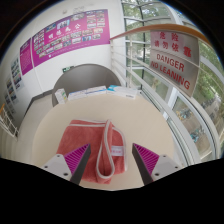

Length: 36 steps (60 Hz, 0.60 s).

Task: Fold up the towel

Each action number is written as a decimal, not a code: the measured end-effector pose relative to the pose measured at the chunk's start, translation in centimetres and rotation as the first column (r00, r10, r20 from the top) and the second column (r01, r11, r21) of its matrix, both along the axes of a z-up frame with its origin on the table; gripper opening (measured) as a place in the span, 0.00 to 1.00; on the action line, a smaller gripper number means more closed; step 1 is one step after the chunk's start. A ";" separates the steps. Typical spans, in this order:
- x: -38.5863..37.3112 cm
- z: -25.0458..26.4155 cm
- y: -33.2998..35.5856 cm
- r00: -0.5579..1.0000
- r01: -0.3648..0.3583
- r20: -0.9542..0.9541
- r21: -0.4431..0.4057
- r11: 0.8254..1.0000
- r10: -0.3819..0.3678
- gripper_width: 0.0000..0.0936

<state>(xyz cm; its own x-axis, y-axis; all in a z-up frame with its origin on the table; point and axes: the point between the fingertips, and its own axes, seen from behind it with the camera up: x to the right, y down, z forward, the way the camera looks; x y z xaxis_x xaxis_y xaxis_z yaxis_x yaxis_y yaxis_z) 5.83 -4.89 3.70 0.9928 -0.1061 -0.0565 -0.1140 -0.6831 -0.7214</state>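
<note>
A pink-red towel (90, 140) lies folded on the beige table (60, 120), with a white edge band and a small white label (112, 150) on it. My gripper (112, 160) hovers over the near edge of the towel. The two fingers are spread wide, one finger (76, 158) at the towel's near left part and the other finger (150, 158) off its right side. The towel's near edge lies between them, and neither finger presses on it.
Beyond the towel the table runs on to a grey curved chair or counter (85, 78) with pale objects on it. A window with a red "DANGER" sign (172, 62) stands at the right. A magenta poster board (65, 40) hangs on the far wall.
</note>
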 end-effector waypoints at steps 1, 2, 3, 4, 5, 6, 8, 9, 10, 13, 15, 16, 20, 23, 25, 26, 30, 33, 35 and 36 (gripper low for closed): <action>0.0 0.5 -0.3 1.000 0.001 0.002 0.005 1.000 -0.001 0.91; 0.1 1.1 -0.5 1.000 0.002 0.006 0.011 1.000 -0.002 0.89; 0.2 1.6 -0.9 1.000 0.004 0.011 0.017 1.000 -0.005 0.89; 0.2 2.2 -1.3 1.000 0.005 0.016 0.022 1.000 -0.006 0.91; 0.0 2.9 -1.5 1.000 0.004 0.019 0.024 1.000 -0.004 0.92; 0.1 3.5 -2.1 1.000 0.002 0.024 0.030 1.000 -0.003 0.91; -0.1 4.8 -3.0 1.000 -0.002 0.030 0.041 0.999 0.001 0.91; -0.2 5.4 -3.5 0.999 -0.004 0.033 0.046 0.999 0.003 0.91; -0.4 6.1 -4.1 0.999 -0.006 0.037 0.052 0.999 0.004 0.91; -1.1 8.1 -5.9 0.999 -0.010 0.047 0.067 0.998 0.007 0.91; -1.5 9.3 -7.4 0.998 -0.012 0.056 0.076 0.997 0.008 0.91; -1.8 9.9 -8.1 0.998 -0.013 0.061 0.080 0.997 0.008 0.91; -3.3 12.1 -11.4 0.997 -0.018 0.078 0.102 0.995 0.010 0.91; -4.4 13.5 -14.1 0.996 -0.018 0.087 0.109 0.994 0.008 0.91; -5.5 14.1 -15.8 0.996 -0.016 0.092 0.118 0.993 0.005 0.91; -5.8 14.7 -16.9 0.996 -0.014 0.093 0.119 0.993 0.003 0.91; -7.2 16.0 -20.3 0.995 -0.008 0.104 0.130 0.992 -0.005 0.91; -8.3 16.7 -23.0 0.993 -0.006 0.119 0.129 0.992 -0.010 0.91; -8.8 17.1 -24.5 0.991 -0.008 0.131 0.126 0.992 -0.008 0.91; -9.1 17.2 -25.2 0.991 -0.008 0.136 0.123 0.992 -0.009 0.91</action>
<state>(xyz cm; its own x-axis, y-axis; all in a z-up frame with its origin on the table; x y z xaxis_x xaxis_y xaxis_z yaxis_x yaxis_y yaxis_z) -3.29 -30.13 20.93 0.9920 -0.1070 0.0667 -0.0090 -0.5879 -0.8089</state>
